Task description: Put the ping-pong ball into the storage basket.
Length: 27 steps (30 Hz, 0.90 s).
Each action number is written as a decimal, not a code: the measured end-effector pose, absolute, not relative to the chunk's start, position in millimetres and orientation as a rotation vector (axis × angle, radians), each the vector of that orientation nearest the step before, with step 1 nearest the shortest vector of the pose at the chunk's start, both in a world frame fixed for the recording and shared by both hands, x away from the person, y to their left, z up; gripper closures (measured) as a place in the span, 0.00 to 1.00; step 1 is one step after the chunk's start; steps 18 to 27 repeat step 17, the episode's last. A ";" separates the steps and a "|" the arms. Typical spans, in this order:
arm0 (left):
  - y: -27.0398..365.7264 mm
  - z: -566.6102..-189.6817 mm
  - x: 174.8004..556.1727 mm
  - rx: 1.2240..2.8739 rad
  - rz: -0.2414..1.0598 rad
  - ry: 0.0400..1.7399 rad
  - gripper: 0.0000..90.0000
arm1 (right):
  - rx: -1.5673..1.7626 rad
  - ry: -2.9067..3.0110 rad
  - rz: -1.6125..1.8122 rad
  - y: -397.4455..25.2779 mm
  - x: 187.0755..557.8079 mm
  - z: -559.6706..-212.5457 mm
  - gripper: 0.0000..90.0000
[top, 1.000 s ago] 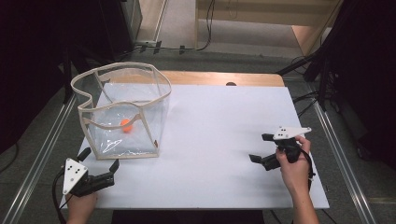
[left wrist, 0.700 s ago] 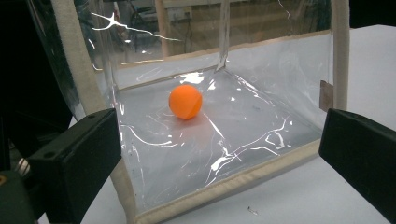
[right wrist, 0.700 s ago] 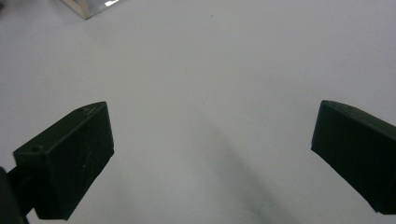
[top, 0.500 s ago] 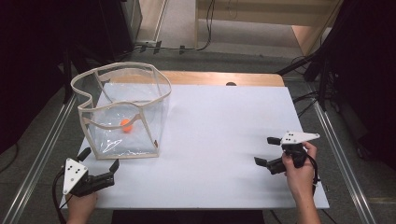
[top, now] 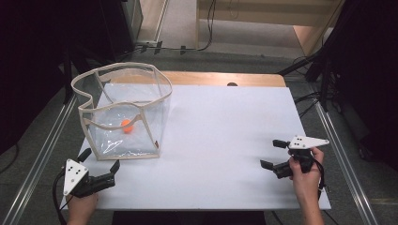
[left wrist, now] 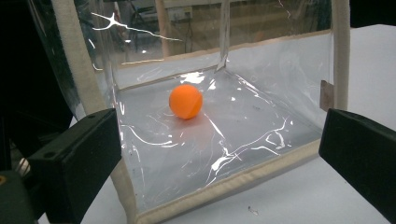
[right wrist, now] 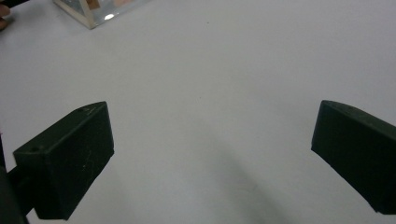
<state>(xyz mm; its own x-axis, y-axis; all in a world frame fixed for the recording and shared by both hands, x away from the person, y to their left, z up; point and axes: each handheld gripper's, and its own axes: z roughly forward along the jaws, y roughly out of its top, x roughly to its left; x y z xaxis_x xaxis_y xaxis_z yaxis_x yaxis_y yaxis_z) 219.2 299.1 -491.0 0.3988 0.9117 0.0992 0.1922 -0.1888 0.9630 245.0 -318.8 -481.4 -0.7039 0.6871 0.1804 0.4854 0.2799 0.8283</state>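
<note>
While both tongs gape empty | we'd lift left gripper [top: 100, 160] over clear beige-trimmed plastic bin [top: 155, 139] rim | then descend onto orange ball [left wrist: 186, 101] | right gripper [top: 273, 153] idle, well apart from bin

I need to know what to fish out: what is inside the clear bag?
One orange ball rests on the floor of the clear bag, toward its back. The walls are transparent, so little is covered; glare and creases blur some patches, but nothing else shows inside.

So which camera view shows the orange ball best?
The left gripper view: the orange ball sits close and sharp inside the clear bag. In the high view it is small, behind plastic.
</note>
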 end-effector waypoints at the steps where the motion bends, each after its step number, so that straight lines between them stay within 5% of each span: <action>1: 299.1 -491.0 219.2 1.647 0.892 0.989 0.00 | 1.088 2.329 1.397 -319.6 244.3 -481.5 0.00; 27: 299.1 -491.0 219.3 1.647 0.894 0.992 0.00 | 1.121 2.287 1.428 -328.2 236.8 -491.1 0.00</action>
